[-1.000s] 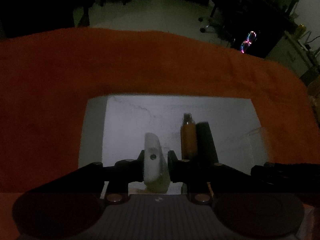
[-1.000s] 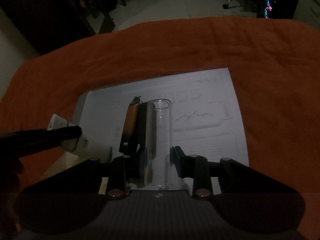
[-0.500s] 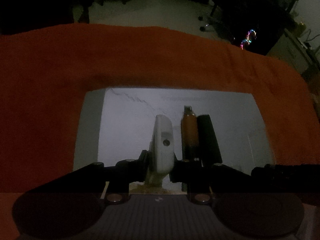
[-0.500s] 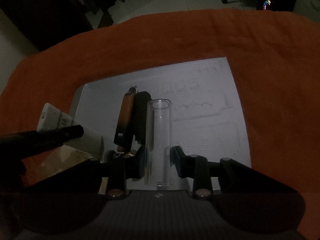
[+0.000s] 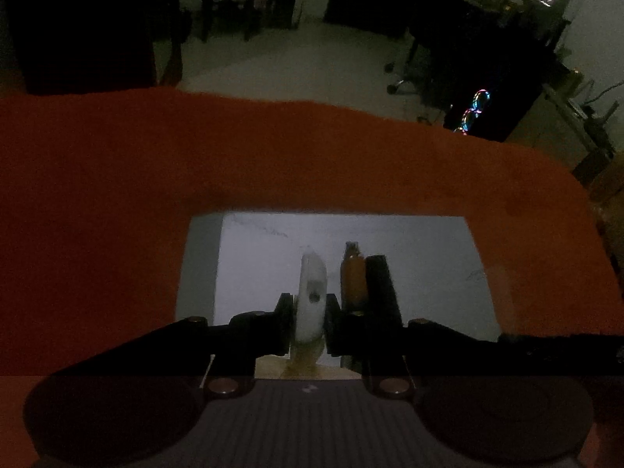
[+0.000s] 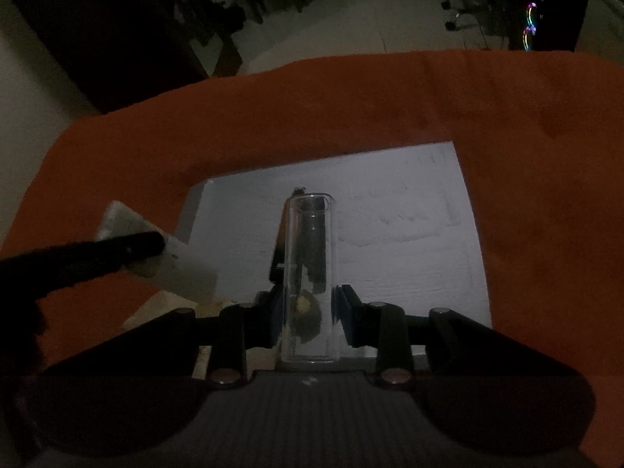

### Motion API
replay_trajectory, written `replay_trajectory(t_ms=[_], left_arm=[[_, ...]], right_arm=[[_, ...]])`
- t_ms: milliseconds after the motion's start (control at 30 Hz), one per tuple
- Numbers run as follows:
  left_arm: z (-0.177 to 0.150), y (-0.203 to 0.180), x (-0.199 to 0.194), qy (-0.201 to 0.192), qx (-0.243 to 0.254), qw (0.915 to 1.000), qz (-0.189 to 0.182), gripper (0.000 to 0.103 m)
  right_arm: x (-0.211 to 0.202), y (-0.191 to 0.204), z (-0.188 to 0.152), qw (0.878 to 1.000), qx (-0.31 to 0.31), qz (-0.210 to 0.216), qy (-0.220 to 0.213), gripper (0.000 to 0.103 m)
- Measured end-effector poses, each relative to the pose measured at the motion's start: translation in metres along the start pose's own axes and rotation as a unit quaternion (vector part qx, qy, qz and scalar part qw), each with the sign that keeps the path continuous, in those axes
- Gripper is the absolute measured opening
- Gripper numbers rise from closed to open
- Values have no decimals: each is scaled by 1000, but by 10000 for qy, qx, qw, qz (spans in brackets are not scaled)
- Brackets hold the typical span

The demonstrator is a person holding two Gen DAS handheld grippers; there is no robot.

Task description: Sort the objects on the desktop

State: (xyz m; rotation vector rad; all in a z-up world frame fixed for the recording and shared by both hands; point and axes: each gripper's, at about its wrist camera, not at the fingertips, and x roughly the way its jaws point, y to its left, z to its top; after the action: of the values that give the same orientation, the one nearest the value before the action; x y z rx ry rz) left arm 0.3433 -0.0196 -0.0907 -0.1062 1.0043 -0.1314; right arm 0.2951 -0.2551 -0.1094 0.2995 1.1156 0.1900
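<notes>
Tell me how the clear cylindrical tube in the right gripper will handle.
The clear cylindrical tube looks rigid and thin-walled, so probably fragile if squeezed hard. Its smooth, glossy wall may slip between the right gripper's pads. Being round, it would likely roll if laid on the white board.

Orange cloth (image 5: 273, 156); white board (image 6: 409, 214); white block (image 5: 312, 292); amber-brown tube (image 5: 353, 277); black bar (image 5: 380, 284).
</notes>
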Motion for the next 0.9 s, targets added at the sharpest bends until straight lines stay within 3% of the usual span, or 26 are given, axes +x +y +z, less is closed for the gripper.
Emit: replay_trajectory(t_ms=[100, 367, 733, 767, 800, 867, 900], left_arm=[[1, -4, -22, -180, 64, 9998, 12, 4], [-3, -11, -42, -329, 204, 9993, 8, 4], [-3, -3, 23, 101, 307, 9992, 252, 7], [0, -2, 33, 147, 312, 9990, 267, 15], [3, -2, 43, 180, 294, 9990, 281, 35], [8, -1, 61, 194, 240, 9988, 368, 64], [11, -2, 71, 198, 233, 9987, 413, 64]], right_arm=[[-15, 6, -3, 9999, -18, 18, -97, 33], [-31, 14, -18, 9997, -8, 153, -178, 33], [-8, -1, -11, 9997, -34, 244, -46, 33], [-7, -5, -8, 9997, -17, 247, -45, 33], [-3, -8, -5, 9997, -3, 252, -28, 33], [3, -14, -2, 9996, -5, 277, 7, 33], [5, -17, 0, 9996, -5, 285, 15, 33]])
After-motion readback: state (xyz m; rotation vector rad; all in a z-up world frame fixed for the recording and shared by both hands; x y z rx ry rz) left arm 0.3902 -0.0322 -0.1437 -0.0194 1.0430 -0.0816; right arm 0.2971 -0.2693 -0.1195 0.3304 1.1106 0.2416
